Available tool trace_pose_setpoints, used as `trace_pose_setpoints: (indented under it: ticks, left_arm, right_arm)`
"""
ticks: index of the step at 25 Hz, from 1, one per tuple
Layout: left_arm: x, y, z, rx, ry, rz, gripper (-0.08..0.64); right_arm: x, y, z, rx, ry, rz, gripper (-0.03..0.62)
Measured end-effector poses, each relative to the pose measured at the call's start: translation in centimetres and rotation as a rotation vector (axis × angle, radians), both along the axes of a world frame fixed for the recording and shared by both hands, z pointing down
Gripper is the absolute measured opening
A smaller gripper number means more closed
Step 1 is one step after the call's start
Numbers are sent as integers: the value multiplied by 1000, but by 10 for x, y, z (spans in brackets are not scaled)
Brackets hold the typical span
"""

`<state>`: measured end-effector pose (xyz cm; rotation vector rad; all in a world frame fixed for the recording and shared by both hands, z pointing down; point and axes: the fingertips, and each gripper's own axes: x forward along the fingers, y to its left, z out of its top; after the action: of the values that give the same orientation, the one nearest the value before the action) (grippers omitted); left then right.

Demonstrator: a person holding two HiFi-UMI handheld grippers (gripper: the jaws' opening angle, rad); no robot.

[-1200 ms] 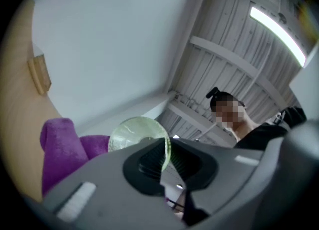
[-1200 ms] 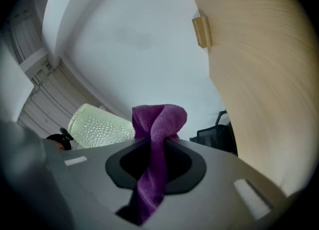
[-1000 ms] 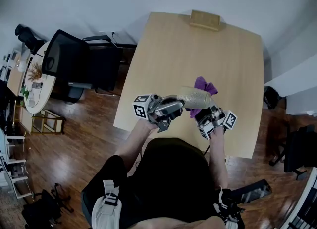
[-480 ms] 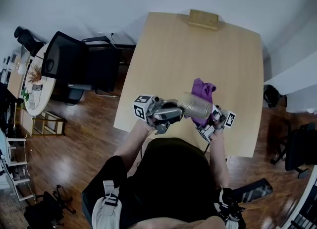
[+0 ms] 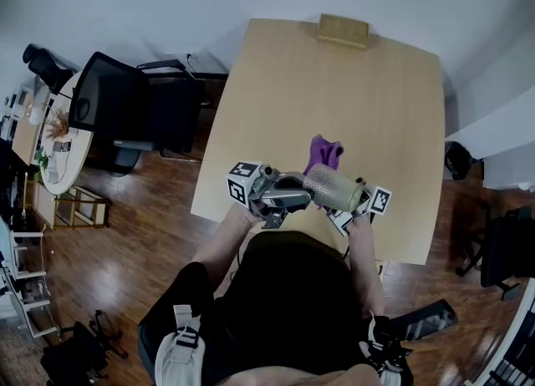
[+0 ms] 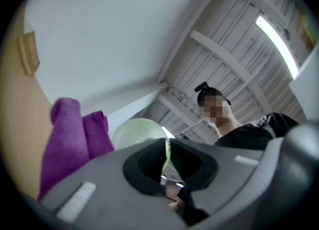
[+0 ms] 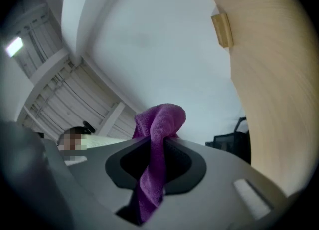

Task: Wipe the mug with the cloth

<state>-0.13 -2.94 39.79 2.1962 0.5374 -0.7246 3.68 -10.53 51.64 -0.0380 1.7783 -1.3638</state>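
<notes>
The left tool [image 5: 294, 190] is closed narrow on the rim of the mug [image 5: 334, 185]. It holds the mug in the air above the near part of the surface [image 5: 334, 83]. The mug lies on its side, its long axis running across toward the right tool [image 5: 358, 207]. That tool pinches the purple cloth [image 5: 323, 153], which rises just beyond the mug's far wall, so the right hand looks better placed to wipe.
</notes>
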Motion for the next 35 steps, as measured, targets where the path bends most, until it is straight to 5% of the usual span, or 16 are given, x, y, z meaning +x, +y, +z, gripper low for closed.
trace_pose_setpoints:
  ticks: [5, 10, 15, 21, 24, 28, 31, 35]
  left_arm:
    - [-14, -6, 6, -6, -22, -30, 41]
    - [-1, 0, 12, -28, -53, 37, 40]
    - [14, 18, 12, -24, -75, 121, 45]
    - [26, 31, 17, -21, -101, 147, 40]
    - [16, 22, 22, -34, -117, 106, 40]
    - [0, 8, 35, -47, -163, 47, 40]
    - [-1, 4, 41, -57, -185, 46, 40]
    - [13, 14, 42, -54, -196, 118, 40]
  right_arm:
    - [91, 1, -53, 201, -189, 183, 61]
    - [62, 23, -78, 387, -59, 71, 63]
    - [33, 17, -49, 362, 34, 18, 61]
    - [-6, 4, -1, 204, 187, -5, 63]
    - [28, 0, -11, 162, 71, 84, 63]
    - [95, 10, -56, 325, -34, 229, 63]
    - [106, 19, -67, 461, 64, 247, 63]
    - [59, 31, -64, 542, 200, 124, 63]
